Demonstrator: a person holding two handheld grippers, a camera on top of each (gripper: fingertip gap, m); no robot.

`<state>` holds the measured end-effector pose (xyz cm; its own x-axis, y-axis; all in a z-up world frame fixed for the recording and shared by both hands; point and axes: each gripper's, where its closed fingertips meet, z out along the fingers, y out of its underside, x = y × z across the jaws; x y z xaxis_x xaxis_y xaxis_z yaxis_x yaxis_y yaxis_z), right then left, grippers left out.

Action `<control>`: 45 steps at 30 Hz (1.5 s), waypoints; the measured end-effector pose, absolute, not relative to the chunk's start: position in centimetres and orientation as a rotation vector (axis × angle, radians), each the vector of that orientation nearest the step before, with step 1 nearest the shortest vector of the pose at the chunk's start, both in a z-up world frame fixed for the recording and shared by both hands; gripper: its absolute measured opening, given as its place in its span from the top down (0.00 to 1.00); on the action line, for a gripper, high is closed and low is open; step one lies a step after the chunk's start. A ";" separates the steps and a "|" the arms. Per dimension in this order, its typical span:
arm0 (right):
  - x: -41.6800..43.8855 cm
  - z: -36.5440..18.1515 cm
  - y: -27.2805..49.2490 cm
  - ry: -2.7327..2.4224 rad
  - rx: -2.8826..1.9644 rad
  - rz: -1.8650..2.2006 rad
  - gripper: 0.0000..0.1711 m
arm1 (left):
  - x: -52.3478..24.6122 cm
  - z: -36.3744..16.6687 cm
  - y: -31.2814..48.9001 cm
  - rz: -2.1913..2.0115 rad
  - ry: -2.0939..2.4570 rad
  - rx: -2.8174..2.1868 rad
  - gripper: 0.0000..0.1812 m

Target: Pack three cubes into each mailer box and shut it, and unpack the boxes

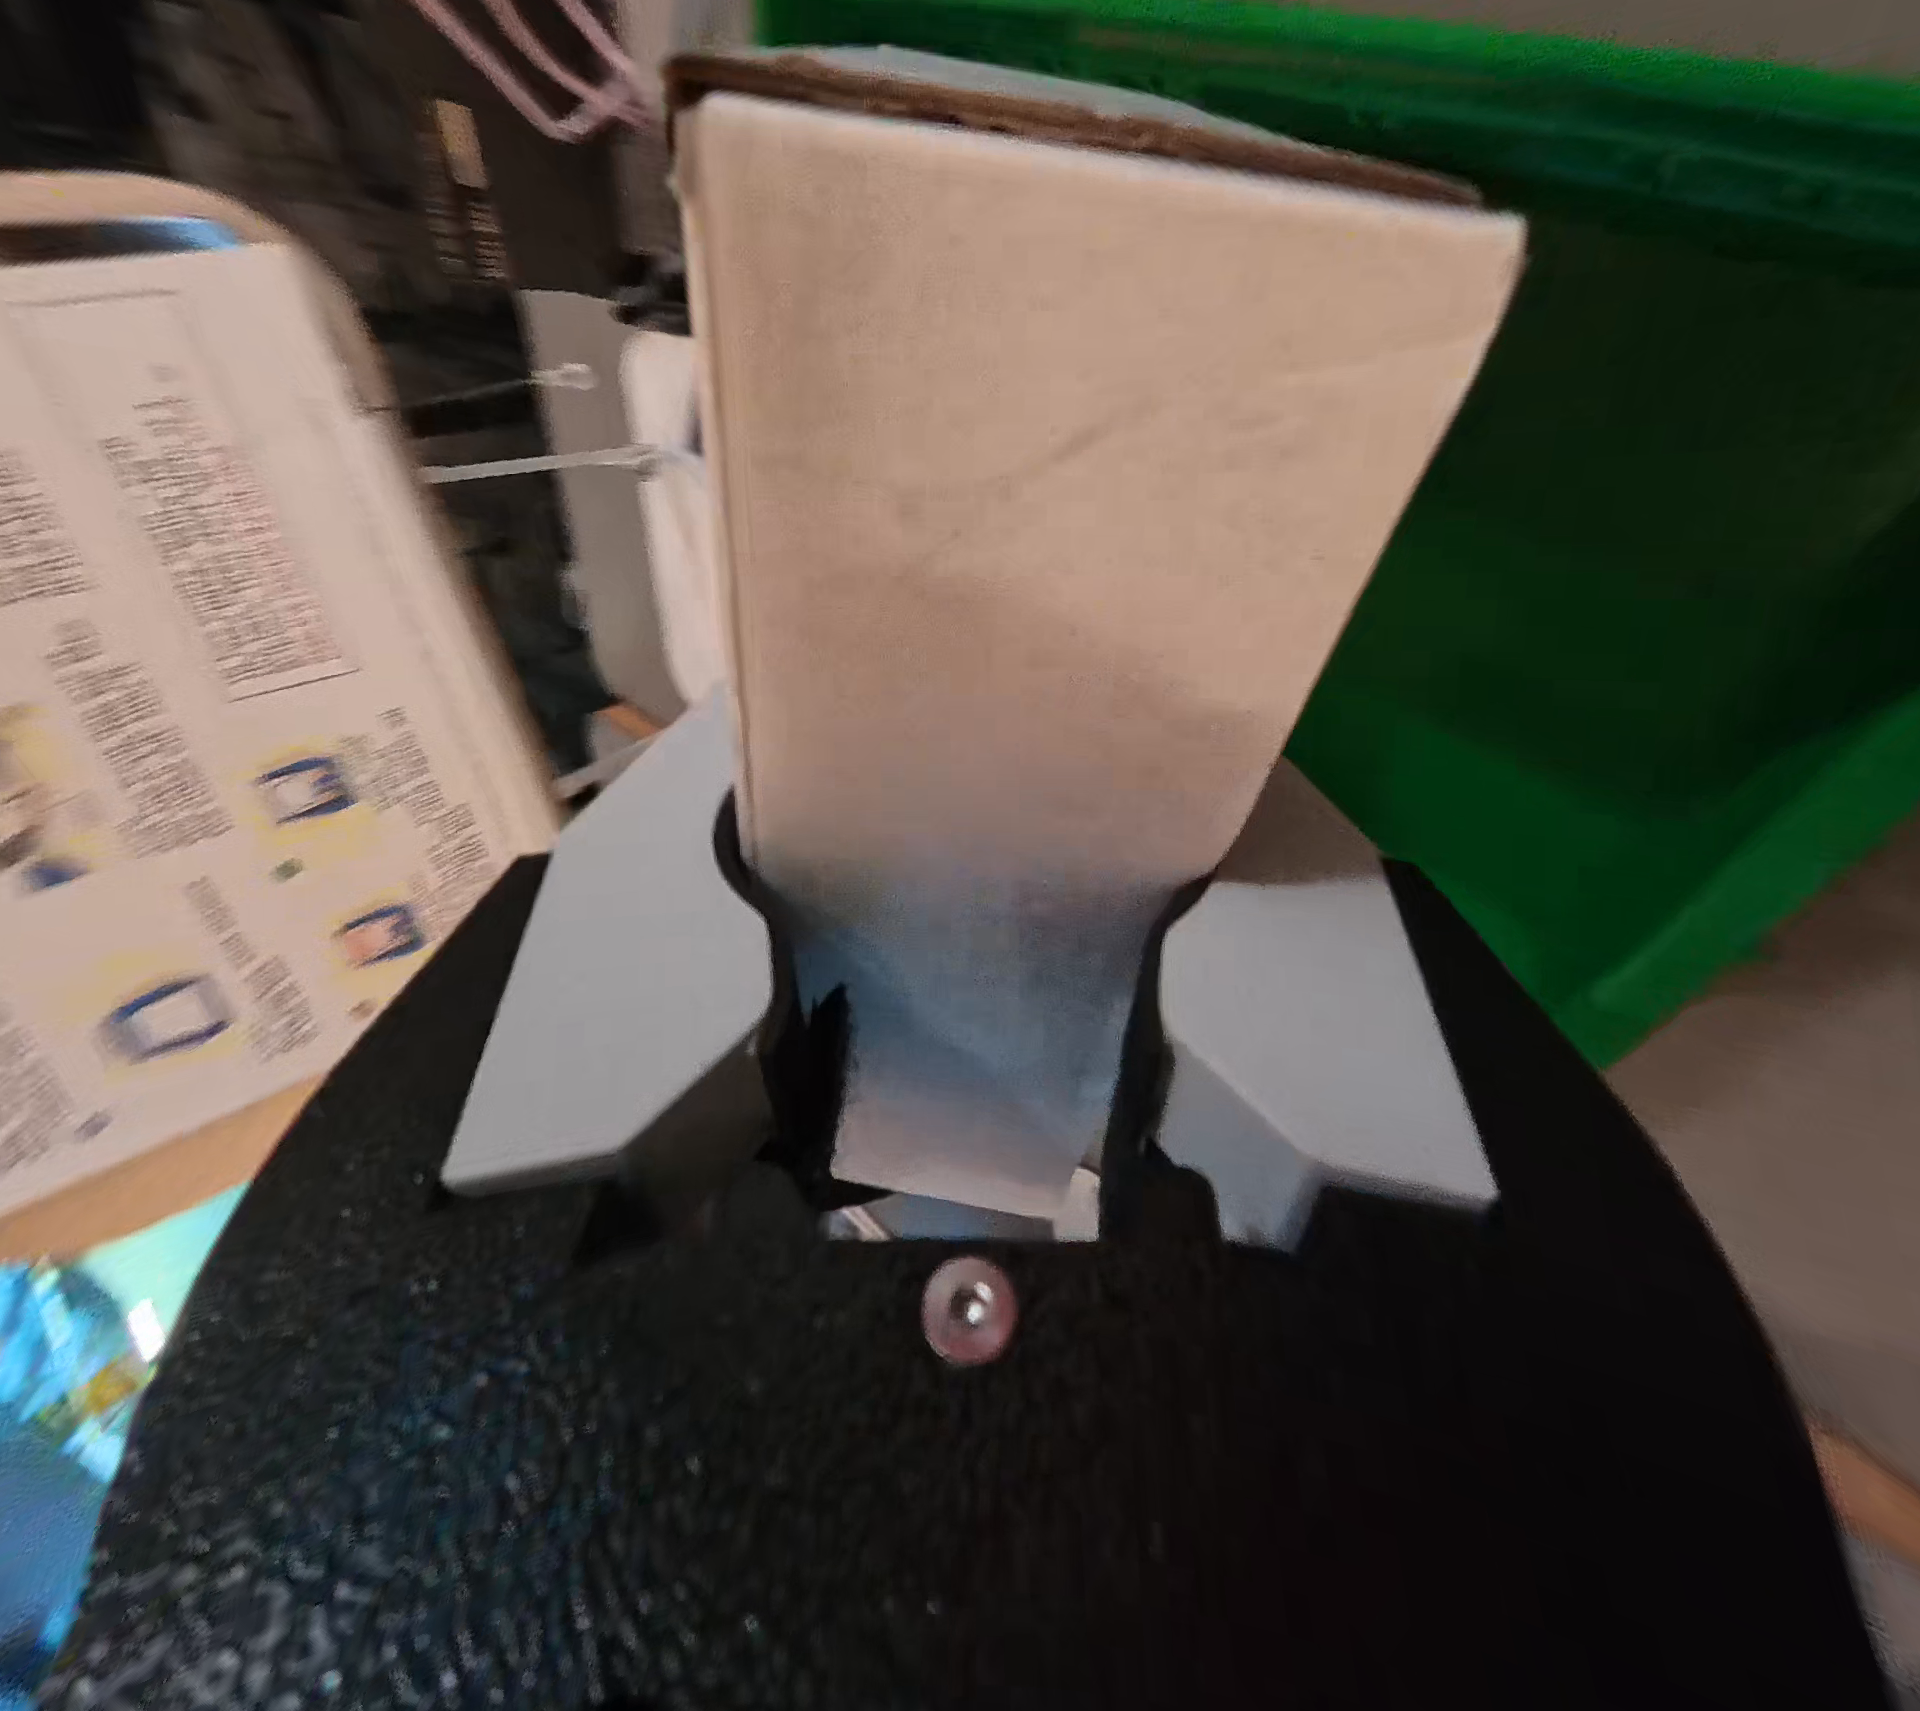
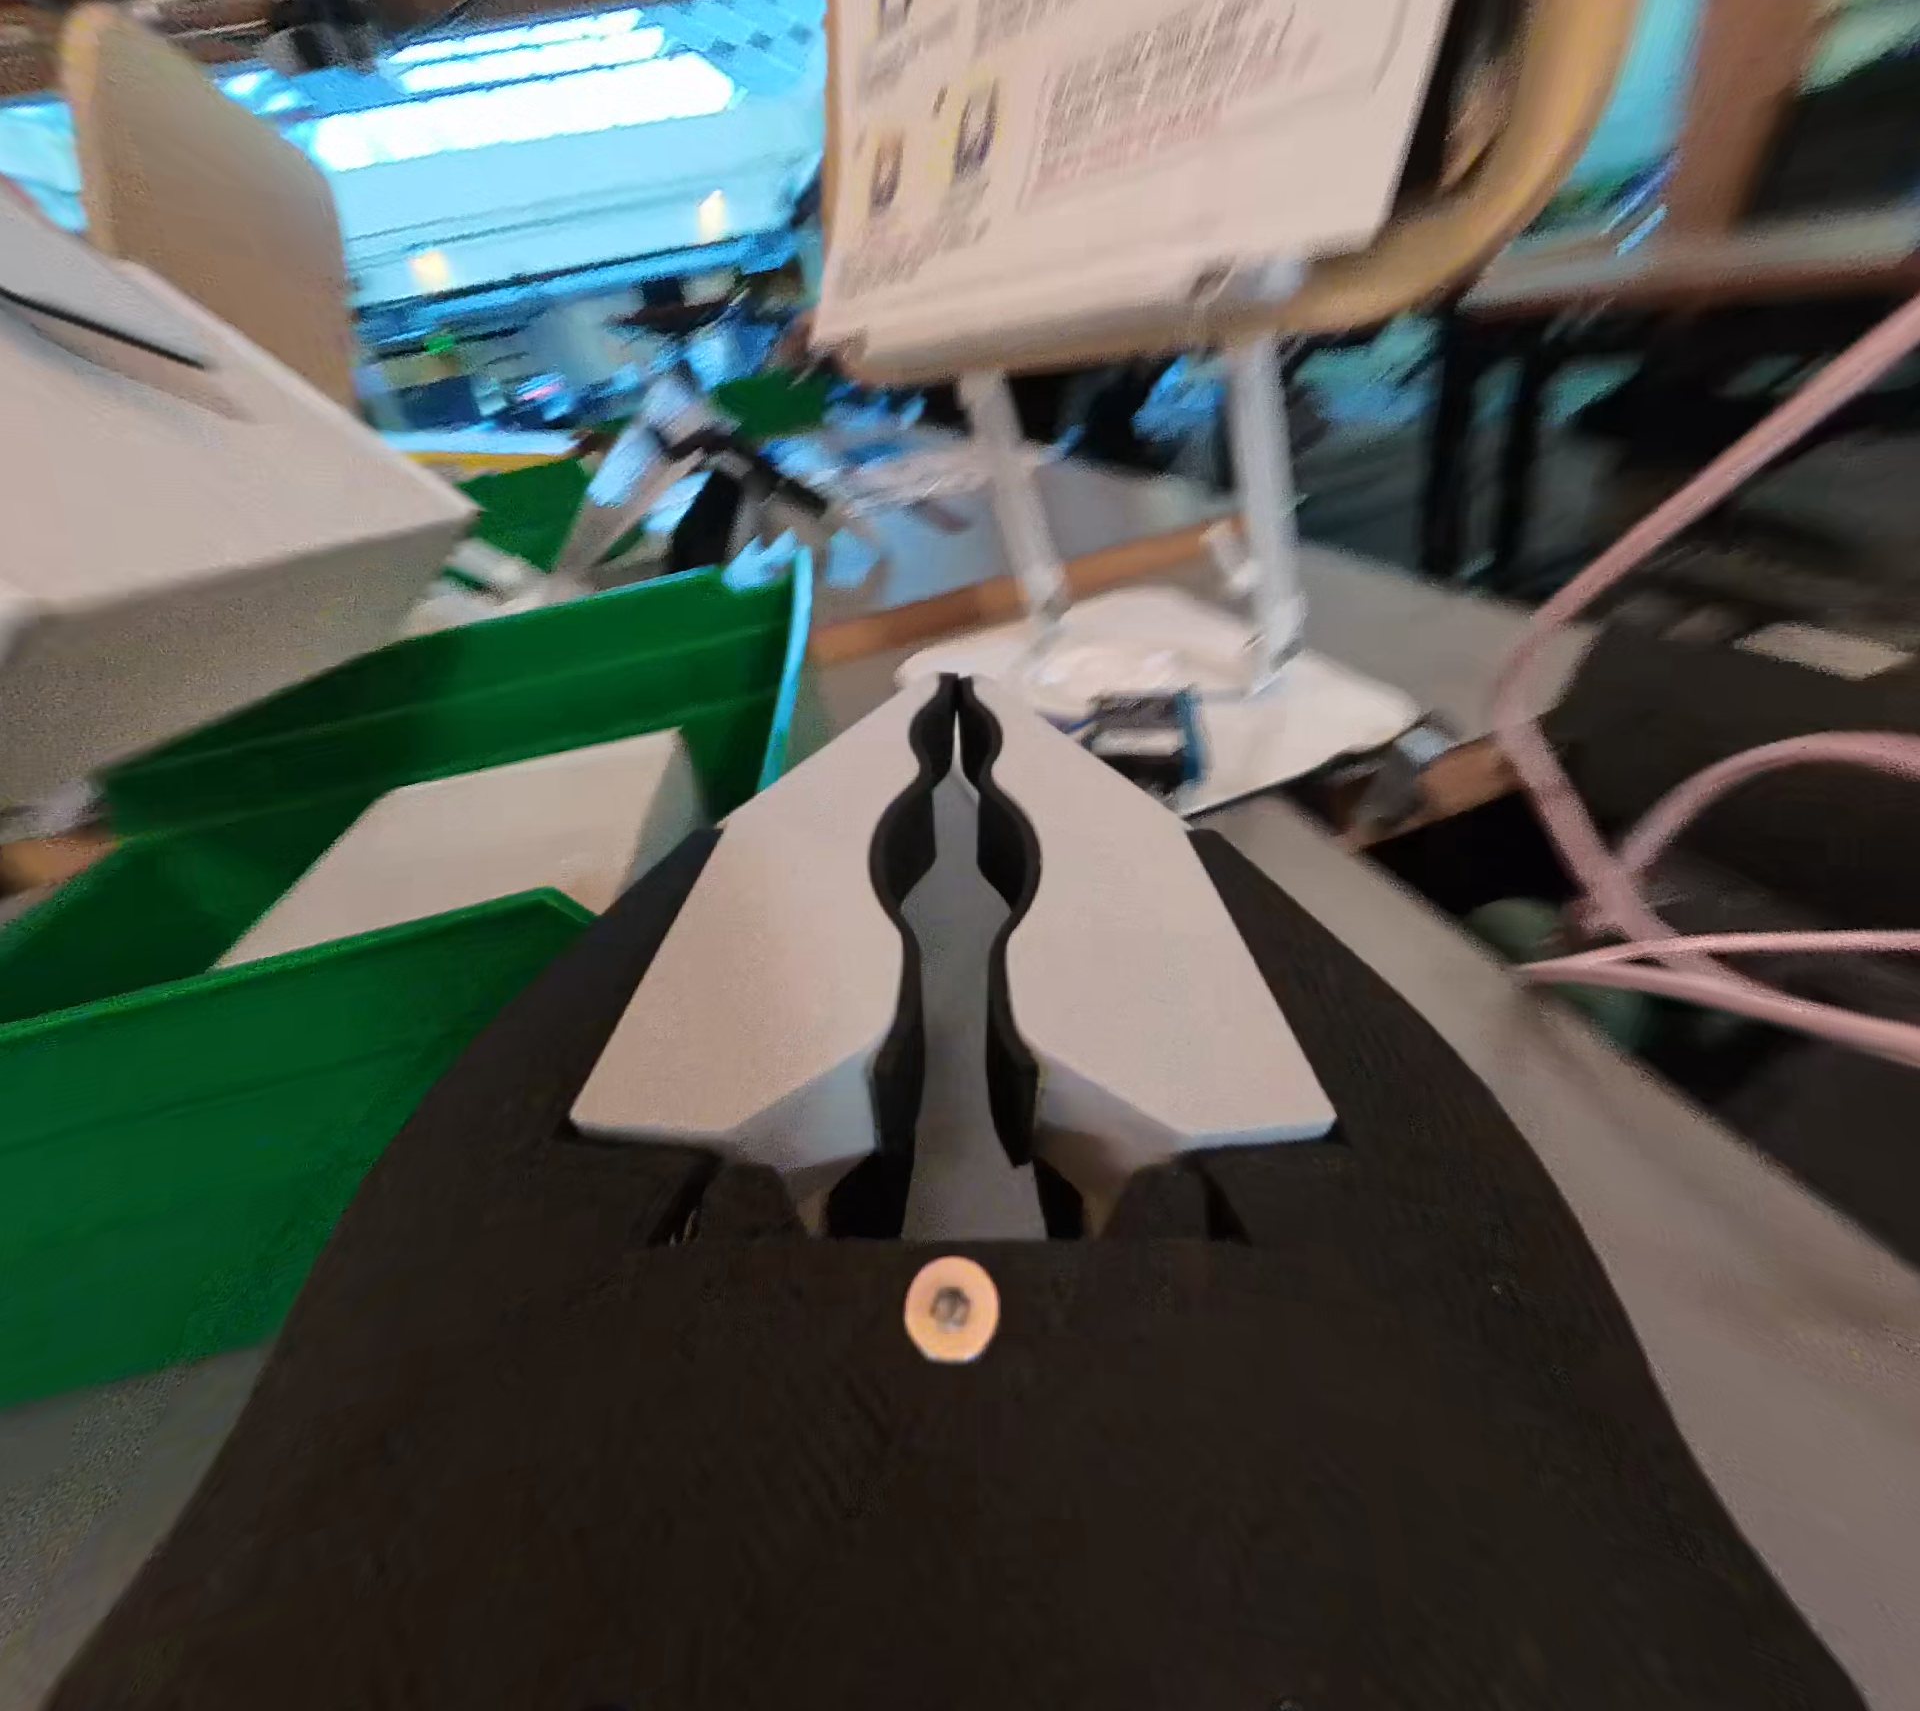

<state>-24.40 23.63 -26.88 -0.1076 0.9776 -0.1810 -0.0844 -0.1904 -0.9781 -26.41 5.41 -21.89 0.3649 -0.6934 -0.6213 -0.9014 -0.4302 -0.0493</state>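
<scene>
My left gripper (image 1: 987,872) is shut on a white mailer box (image 1: 1070,456), closed and held edge-on between the grey fingers (image 1: 623,965), in front of a green bin (image 1: 1579,539). My right gripper (image 2: 954,705) is shut and empty, its tips touching, over the grey table beside the green bin (image 2: 249,1162). In the right wrist view a white mailer box (image 2: 468,840) lies inside the bin. Another white box (image 2: 177,539) shows at the left, above the bin. No cubes are in view.
A printed instruction sheet on a stand is at the left in the left wrist view (image 1: 177,674) and straight ahead in the right wrist view (image 2: 1122,51). Pink cables (image 2: 1621,923) run along the right. The table's wooden edge (image 2: 935,612) lies beyond the bin.
</scene>
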 end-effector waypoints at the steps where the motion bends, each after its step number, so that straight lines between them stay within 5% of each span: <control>1: -23.4 -25.9 24.4 -1.046 -1.176 1.392 1.00 | -25.8 -20.9 5.4 0.809 1.340 -2.178 0.60; 7: -15.4 -25.3 28.5 -0.786 -1.158 0.934 1.00 | -17.7 -17.5 4.4 0.940 1.097 -1.870 0.58; 18: 2.0 -25.6 32.5 -0.806 -1.107 0.378 1.00 | -1.6 -22.6 12.7 0.968 1.029 -1.665 0.59; 34: 11.4 -25.8 40.4 -0.700 -1.172 0.076 1.00 | -0.1 -33.0 22.7 1.230 1.078 -1.629 0.60; 45: 14.7 -26.0 43.9 -0.725 -1.163 0.016 1.00 | 0.5 -34.4 23.4 1.261 1.103 -1.681 0.58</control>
